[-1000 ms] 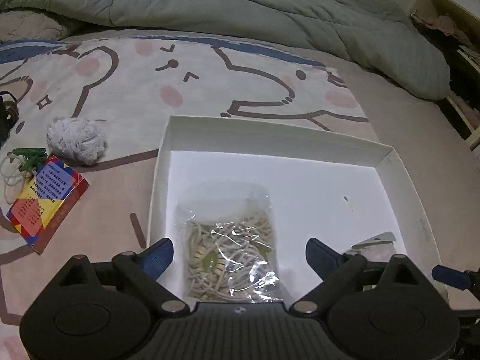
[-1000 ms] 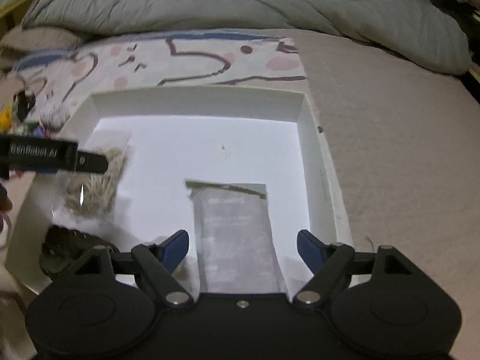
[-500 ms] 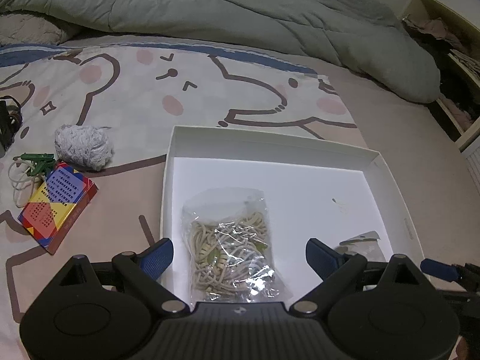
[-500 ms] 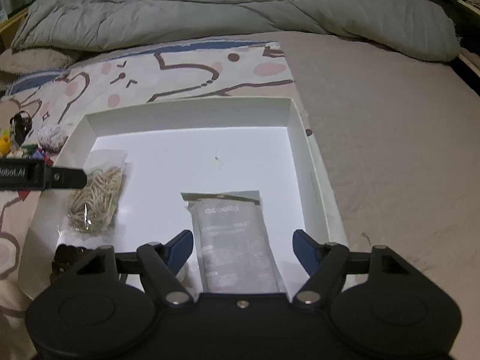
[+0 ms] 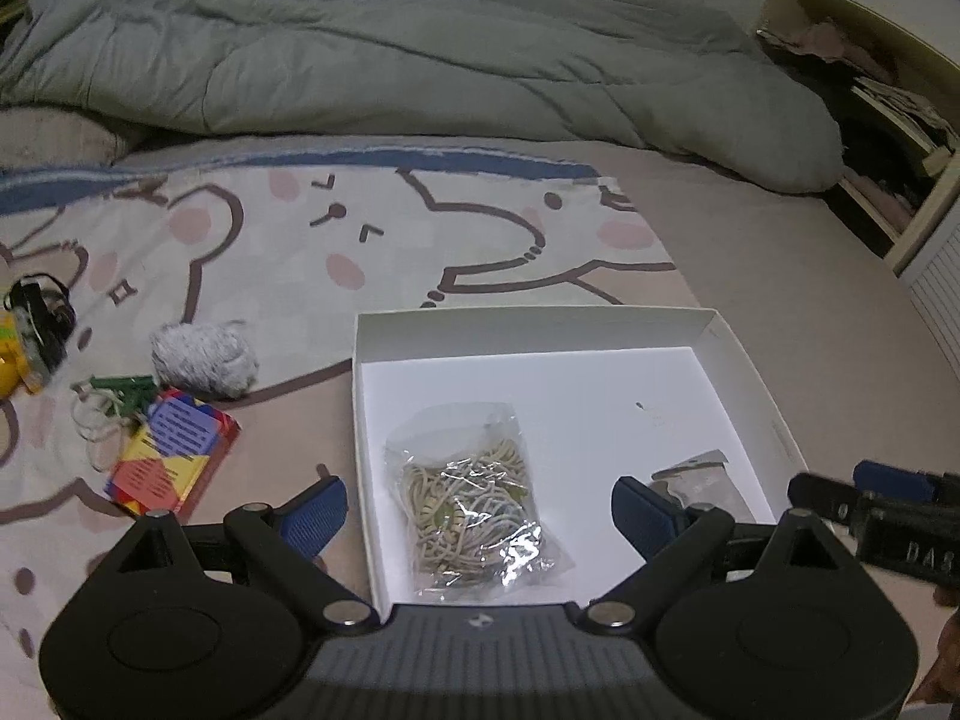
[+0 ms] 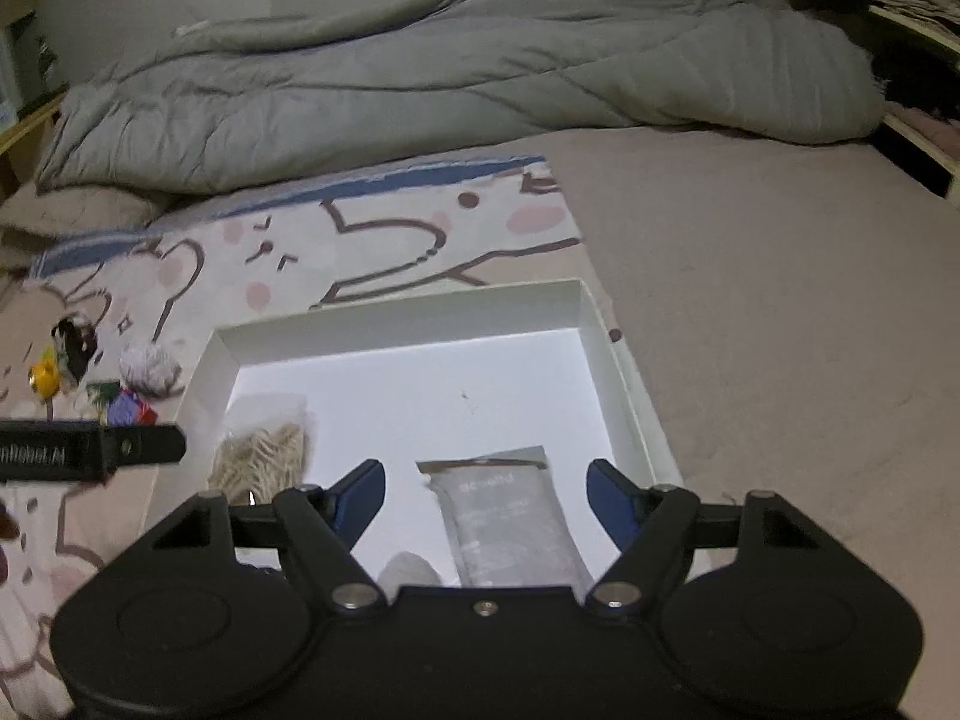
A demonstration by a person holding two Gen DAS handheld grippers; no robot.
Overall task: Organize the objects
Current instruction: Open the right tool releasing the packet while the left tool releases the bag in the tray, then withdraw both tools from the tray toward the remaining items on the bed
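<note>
- Box (image 5: 534,330), white and shallow, lies open on the bed; in the left wrist view it fills the middle and the 3 o'clock part of the picture
- Inside it, a clear bag of rubber bands (image 5: 474,501) lies flat near the wall at 9 o'clock; a grey pouch (image 6: 510,522) lies flat toward 4 o'clock, apart from the bag
- The left gripper (image 5: 480,510) hangs above the near edge of the box; its blue fingers stand wide apart and hold nothing; the bag shows between them
- The right gripper (image 6: 486,495) hangs above the pouch; its fingers are also spread apart, with nothing in them
- Outside the box, at 9 o'clock on the printed sheet (image 5: 288,240), lie a grey yarn ball (image 5: 201,360), a colourful card box (image 5: 174,456), a small green thing (image 5: 123,390) on a loop of cord, and a yellow toy (image 5: 18,354); the yarn ball is just beside the card box
- A grey duvet (image 5: 420,60) is bunched at 12 o'clock; a shelf (image 5: 888,114) stands at 2 o'clock
</note>
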